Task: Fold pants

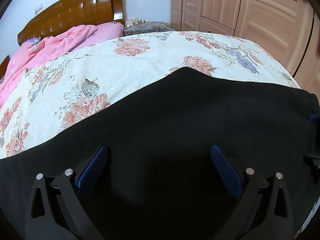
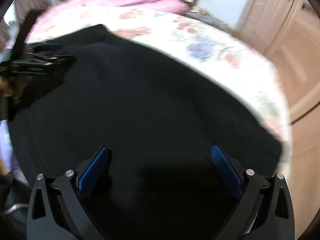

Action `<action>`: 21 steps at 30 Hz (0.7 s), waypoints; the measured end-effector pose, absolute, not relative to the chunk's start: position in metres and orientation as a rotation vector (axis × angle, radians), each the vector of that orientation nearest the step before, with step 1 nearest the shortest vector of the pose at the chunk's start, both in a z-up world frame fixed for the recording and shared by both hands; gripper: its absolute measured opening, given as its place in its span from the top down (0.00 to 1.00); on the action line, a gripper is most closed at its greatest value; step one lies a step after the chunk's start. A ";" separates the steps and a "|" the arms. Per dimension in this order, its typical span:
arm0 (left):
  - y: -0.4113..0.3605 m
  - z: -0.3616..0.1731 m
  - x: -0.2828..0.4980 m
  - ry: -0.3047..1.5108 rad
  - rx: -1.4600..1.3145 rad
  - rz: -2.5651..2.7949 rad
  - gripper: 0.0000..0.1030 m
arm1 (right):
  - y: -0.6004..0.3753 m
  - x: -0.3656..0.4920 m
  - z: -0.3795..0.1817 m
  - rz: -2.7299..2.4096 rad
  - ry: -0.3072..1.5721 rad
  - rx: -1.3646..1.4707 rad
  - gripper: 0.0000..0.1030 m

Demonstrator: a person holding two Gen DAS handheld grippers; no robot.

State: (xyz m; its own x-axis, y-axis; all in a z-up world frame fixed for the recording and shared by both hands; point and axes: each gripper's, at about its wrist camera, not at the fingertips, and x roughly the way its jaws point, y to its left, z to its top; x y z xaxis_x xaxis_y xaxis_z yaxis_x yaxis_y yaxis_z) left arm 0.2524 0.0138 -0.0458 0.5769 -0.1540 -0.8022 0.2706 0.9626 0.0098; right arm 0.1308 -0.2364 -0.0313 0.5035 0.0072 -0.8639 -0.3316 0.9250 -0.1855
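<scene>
Black pants [image 1: 180, 120] lie spread flat across the near part of the floral bedspread [image 1: 140, 64]. My left gripper [image 1: 159, 150] hovers low over the cloth, open, with nothing between its blue pads [image 1: 94, 168]. The right wrist view is motion-blurred: it has the same black pants [image 2: 150, 92] filling the middle, and my right gripper [image 2: 159, 150] open above them, blue pads [image 2: 92, 170] spread wide. The left gripper's black frame [image 2: 38, 60] appears at the left edge of that view, over the pants. At the right edge of the left wrist view, part of the right gripper [image 1: 313, 118] shows by the pants' edge.
A pink quilt [image 1: 50, 42] is bunched at the head of the bed below a brown wooden headboard [image 1: 80, 12]. A small bedside stand [image 1: 148, 27] holds several small items. Light wooden wardrobe doors [image 1: 250, 10] stand beyond the bed's far side, with wooden floor [image 2: 308, 160] at the right.
</scene>
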 end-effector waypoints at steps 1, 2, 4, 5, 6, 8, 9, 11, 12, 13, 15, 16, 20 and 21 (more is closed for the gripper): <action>0.014 -0.046 0.253 0.924 0.134 -0.249 0.01 | -0.232 0.135 -0.021 0.164 0.990 -0.363 0.05; 0.013 -0.046 0.253 0.925 0.133 -0.248 0.01 | -0.226 0.143 -0.007 0.176 0.943 -0.324 0.05; 0.013 -0.046 0.253 0.925 0.133 -0.246 0.01 | -0.207 0.162 0.006 0.268 0.906 -0.279 0.05; 0.012 -0.046 0.253 0.924 0.134 -0.246 0.01 | -0.195 0.173 0.007 0.269 0.890 -0.301 0.05; 0.013 -0.046 0.252 0.924 0.134 -0.247 0.01 | -0.186 0.185 0.005 0.263 0.889 -0.313 0.05; 0.013 -0.045 0.252 0.924 0.132 -0.248 0.01 | -0.173 0.213 -0.005 0.289 0.935 -0.272 0.05; 0.013 -0.045 0.252 0.924 0.131 -0.248 0.01 | -0.168 0.226 -0.015 0.305 0.971 -0.240 0.05; 0.013 -0.045 0.252 0.925 0.129 -0.249 0.01 | -0.164 0.238 -0.035 0.303 1.029 -0.260 0.05; 0.013 -0.045 0.252 0.925 0.128 -0.249 0.01 | -0.166 0.238 -0.045 0.325 1.038 -0.259 0.05; 0.014 -0.045 0.252 0.925 0.127 -0.250 0.01 | -0.173 0.237 -0.046 0.341 1.027 -0.215 0.05; 0.014 -0.045 0.252 0.926 0.128 -0.250 0.01 | -0.193 0.235 -0.047 0.323 1.047 -0.159 0.05; 0.012 -0.044 0.252 0.925 0.135 -0.245 0.01 | -0.200 0.232 -0.045 0.297 1.044 -0.156 0.05; 0.002 -0.028 0.248 0.924 0.119 -0.237 0.02 | -0.229 0.208 -0.024 0.196 0.984 -0.153 0.05; -0.003 -0.022 0.247 0.909 0.104 -0.274 0.02 | -0.236 0.203 -0.018 0.215 0.960 -0.121 0.05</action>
